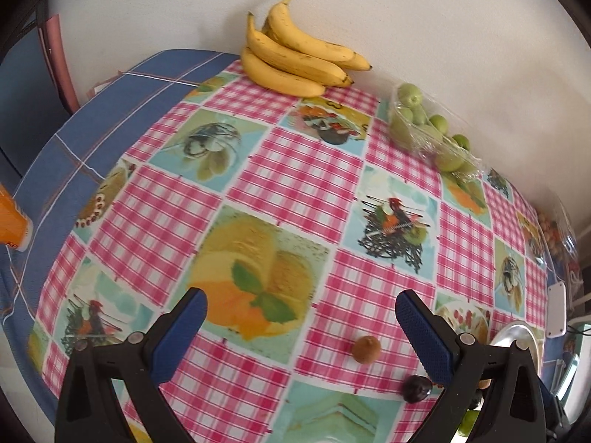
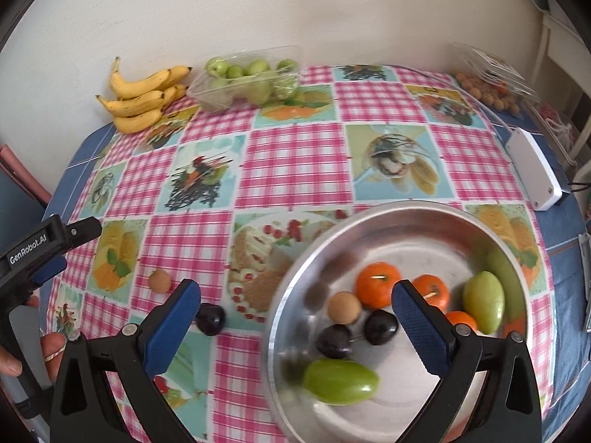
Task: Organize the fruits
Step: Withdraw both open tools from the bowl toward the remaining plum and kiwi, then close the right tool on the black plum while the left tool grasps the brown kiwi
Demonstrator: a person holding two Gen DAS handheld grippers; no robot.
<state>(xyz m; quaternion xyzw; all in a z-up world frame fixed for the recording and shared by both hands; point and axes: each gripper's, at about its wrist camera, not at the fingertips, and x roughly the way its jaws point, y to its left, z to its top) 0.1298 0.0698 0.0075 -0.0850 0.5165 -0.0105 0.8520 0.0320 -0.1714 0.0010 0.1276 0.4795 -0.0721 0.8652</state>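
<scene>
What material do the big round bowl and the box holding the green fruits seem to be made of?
The bowl looks like brushed metal, perhaps aluminium or steel: its grey wall has a dull shine and blurred reflections of the fruit. The box looks like thin clear plastic: the green fruits show through its glossy walls.

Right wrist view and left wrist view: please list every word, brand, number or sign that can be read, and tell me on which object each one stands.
"GenRobot.AI": white letters on the black body of the left hand-held gripper, seen at the left edge of the right wrist view.

Clear plastic clamshell box at the far right of the table: it has a printed label, too small and blurred to read.

Orange object at the left edge of the left wrist view: dark marks near its white base, unreadable.
</scene>
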